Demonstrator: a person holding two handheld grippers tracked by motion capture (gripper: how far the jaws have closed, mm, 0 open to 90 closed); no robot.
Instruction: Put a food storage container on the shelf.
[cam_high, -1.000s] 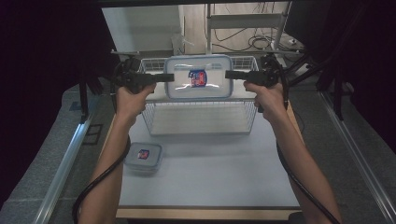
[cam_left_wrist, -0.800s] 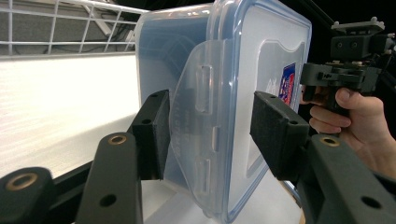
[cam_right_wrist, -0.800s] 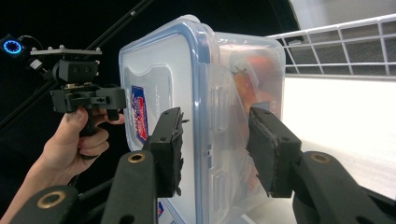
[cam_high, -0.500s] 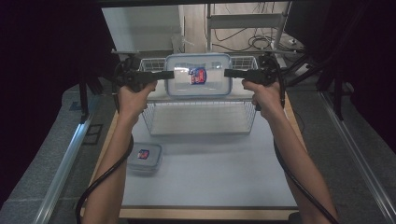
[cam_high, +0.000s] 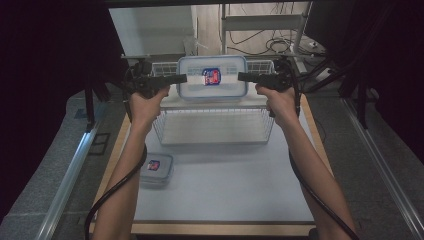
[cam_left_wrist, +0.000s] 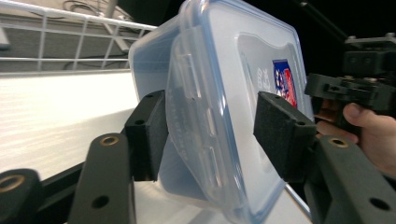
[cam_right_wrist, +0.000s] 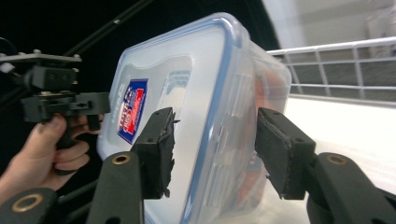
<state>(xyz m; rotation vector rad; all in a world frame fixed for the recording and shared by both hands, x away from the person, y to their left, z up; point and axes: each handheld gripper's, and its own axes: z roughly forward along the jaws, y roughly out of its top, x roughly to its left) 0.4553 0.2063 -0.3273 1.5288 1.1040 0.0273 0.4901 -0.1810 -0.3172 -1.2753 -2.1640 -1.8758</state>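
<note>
Two grippers are flanking one lidded container atop the wire basket.
The left gripper and right gripper have just been opening, their pads now standing clear of its ends.

Both forearms reach forward, left tongs and right tongs just opening.

Both forearms bare, no sleeves; left gripper and right gripper matte black, pistol-shaped, each trailing a thick black cable, with brass-ringed pivot holes and rectangular black foam-padded jaws.
</note>
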